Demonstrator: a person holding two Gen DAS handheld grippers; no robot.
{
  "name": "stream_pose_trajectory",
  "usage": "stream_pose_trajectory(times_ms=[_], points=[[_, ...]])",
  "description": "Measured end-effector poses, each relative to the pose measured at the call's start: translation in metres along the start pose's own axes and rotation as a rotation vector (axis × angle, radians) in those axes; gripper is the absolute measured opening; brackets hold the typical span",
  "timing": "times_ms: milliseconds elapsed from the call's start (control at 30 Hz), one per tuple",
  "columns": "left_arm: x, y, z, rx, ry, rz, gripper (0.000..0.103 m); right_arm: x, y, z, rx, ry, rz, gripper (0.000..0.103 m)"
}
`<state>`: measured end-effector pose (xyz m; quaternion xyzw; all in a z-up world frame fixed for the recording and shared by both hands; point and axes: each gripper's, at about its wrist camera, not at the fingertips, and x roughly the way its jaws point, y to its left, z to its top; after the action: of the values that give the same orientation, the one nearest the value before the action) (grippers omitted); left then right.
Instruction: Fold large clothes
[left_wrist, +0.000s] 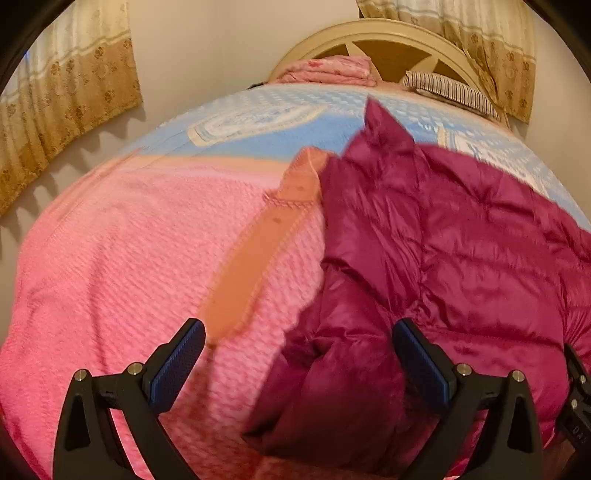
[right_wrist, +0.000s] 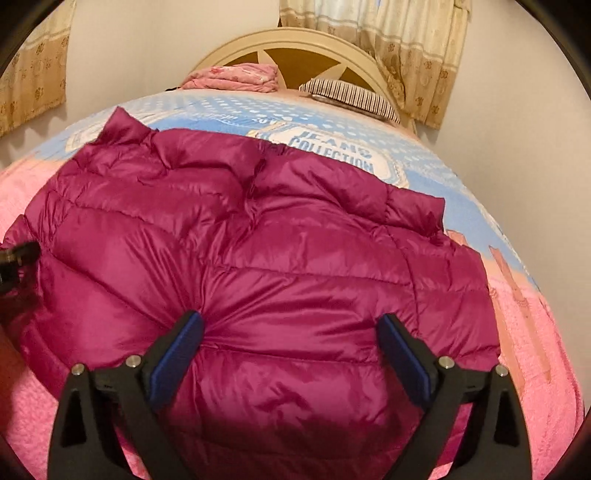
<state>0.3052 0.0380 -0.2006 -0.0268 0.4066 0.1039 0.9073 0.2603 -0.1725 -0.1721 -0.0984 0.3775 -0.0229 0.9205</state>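
The magenta puffer jacket (right_wrist: 240, 258) lies spread on the bed (right_wrist: 535, 350), its long axis running away toward the headboard (right_wrist: 295, 40); the right gripper (right_wrist: 291, 354) hangs spread directly over its near hem, while the left gripper (left_wrist: 297, 363), also spread, straddles only the jacket's left edge, so the right is the better placed.

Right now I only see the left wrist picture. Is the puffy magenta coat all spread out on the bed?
Observer: Mostly. The right wrist view shows the puffy magenta quilted coat lying broad across the bed, rumpled along its far edge.
Operator: Is my other grabber holding it?
Observer: No. The right gripper is open, with its jaws wide over the coat.
Operator: Any words on the blanket?
Observer: Yes. The blue patterned blanket reads "JEANS COLLECTION" beyond the coat.
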Motion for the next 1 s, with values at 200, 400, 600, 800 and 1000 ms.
stream_pose_trajectory(times_ms=[200,400,600,800,1000], points=[[0.003,-0.010,-0.001,0.035,-0.004,-0.033,0.099,0.014,-0.002,0.000,-0.026,0.044,-0.017,0.102],[0.002,-0.025,-0.002,0.066,0.010,-0.145,0.057,0.017,0.001,0.000,-0.030,0.046,-0.027,0.102],[-0.008,-0.037,0.000,0.123,-0.019,-0.172,0.015,0.016,0.003,0.000,-0.028,0.043,-0.033,0.102],[-0.029,-0.023,0.007,0.111,-0.064,-0.179,0.009,0.012,0.012,0.001,-0.025,0.052,-0.068,0.103],[-0.059,0.003,0.020,0.080,-0.119,-0.179,0.008,0.007,0.035,0.003,-0.032,0.049,-0.061,0.102]])
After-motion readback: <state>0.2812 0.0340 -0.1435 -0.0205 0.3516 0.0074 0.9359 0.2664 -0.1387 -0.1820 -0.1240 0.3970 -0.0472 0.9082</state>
